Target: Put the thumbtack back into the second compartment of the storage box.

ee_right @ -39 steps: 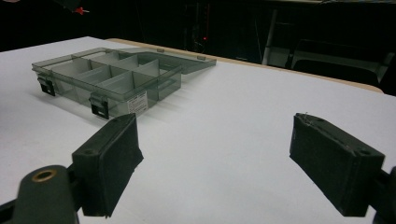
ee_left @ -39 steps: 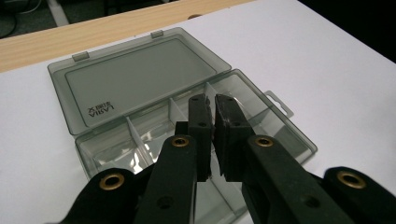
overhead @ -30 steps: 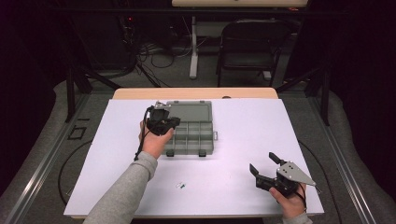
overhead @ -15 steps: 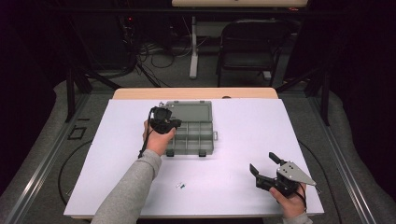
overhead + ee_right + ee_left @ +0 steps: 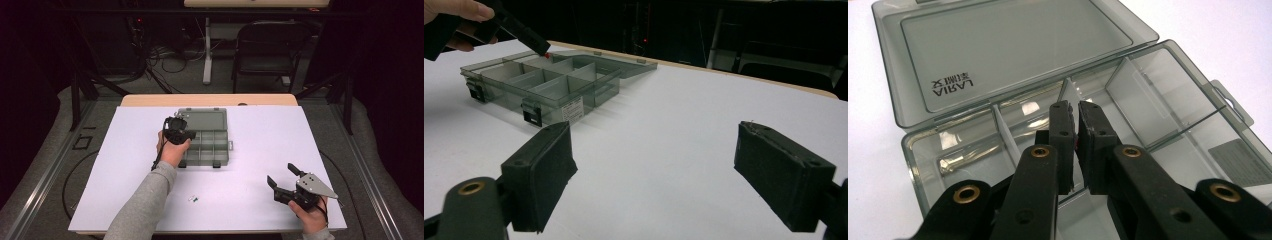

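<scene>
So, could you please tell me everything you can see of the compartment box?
The compartment box is smoky translucent plastic, lying open on the white table, its lid folded flat behind and printed AIRAL. Dividers split the base into compartments; two dark latches sit on its front. The left hand-held gripper, nearly shut on something small and red, hangs over a compartment.

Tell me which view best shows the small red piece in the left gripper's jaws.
Right gripper view: the red piece shows side-on at the left gripper tips, above the organizer box. Left gripper view gives a red sliver between the near-shut jaws. High view: too small to tell.
</scene>
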Tool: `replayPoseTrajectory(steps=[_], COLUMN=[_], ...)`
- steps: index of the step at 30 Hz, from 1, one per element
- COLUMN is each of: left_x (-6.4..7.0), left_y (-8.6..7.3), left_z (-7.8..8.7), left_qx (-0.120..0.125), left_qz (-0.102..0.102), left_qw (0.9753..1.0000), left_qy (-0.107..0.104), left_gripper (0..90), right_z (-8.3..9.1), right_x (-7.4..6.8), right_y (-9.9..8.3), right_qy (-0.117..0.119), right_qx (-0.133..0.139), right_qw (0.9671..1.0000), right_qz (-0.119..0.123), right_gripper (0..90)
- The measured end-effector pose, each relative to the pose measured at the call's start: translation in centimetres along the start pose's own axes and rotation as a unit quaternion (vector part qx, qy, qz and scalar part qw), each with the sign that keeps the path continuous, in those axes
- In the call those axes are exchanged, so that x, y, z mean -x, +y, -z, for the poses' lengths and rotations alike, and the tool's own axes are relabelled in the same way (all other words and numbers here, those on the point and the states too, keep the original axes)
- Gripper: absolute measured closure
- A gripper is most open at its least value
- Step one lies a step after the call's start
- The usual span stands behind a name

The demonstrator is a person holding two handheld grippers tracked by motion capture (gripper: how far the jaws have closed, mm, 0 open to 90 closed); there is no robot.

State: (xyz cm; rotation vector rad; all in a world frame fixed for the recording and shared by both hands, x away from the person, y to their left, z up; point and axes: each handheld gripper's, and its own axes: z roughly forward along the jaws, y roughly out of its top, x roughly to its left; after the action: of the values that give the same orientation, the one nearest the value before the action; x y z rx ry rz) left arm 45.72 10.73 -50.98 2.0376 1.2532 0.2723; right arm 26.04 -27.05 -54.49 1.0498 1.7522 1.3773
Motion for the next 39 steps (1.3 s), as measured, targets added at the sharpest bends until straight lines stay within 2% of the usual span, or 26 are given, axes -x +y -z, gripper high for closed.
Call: replayPoseTrajectory(steps=[3,7,11,14,15,16,23,30,39], left_x=[0.1,0.1,0.0,-0.1,-0.1,-0.1,-0.2,-0.4,-0.5], left_y=[0.0,0.0,0.0,0.0,0.0,0.0,-0.3,-1.3,-2.8], left_z=[-0.1,0.0,0.2,0.6,0.7,1.0,2.5,4.5,6.2], left_qx=[0.0,0.001,0.008,0.02,0.025,0.03,0.035,0.042,0.048], left_qz=[0.0,0.001,0.002,-0.004,-0.006,-0.009,-0.018,-0.024,-0.026], left_qw=[1.0,1.0,0.9999,0.9998,0.9997,0.9995,0.9992,0.9988,0.9983], left_qy=[-0.002,-0.004,-0.01,-0.004,-0.001,0.004,0.008,-0.006,-0.018], left_gripper=[84.8,78.8,62.9,49.7,49.7,44.1,40.7,38.9,38.3], right_z=[0.0,0.0,0.0,0.1,0.1,0.0,0.0,0.0,-0.1], right_x=[0.0,0.0,0.1,0.1,0.1,0.1,0.1,0.1,0.0], right_y=[0.0,0.0,0.0,0.0,0.0,0.0,0.0,0.0,-0.1], right_qy=[0.0,0.001,0.0,0.001,0.001,0.001,-0.001,0.0,0.0], right_qx=[0.0,0.0,-0.001,-0.001,-0.001,0.0,-0.001,-0.003,-0.005], right_qw=[1.0,1.0,1.0,1.0,1.0,1.0,1.0,1.0,1.0], right_qz=[-0.001,-0.002,-0.004,-0.005,-0.005,-0.005,-0.005,-0.006,-0.004], right_gripper=[15.4,15.4,15.4,15.4,15.4,15.4,15.4,15.4,15.4])
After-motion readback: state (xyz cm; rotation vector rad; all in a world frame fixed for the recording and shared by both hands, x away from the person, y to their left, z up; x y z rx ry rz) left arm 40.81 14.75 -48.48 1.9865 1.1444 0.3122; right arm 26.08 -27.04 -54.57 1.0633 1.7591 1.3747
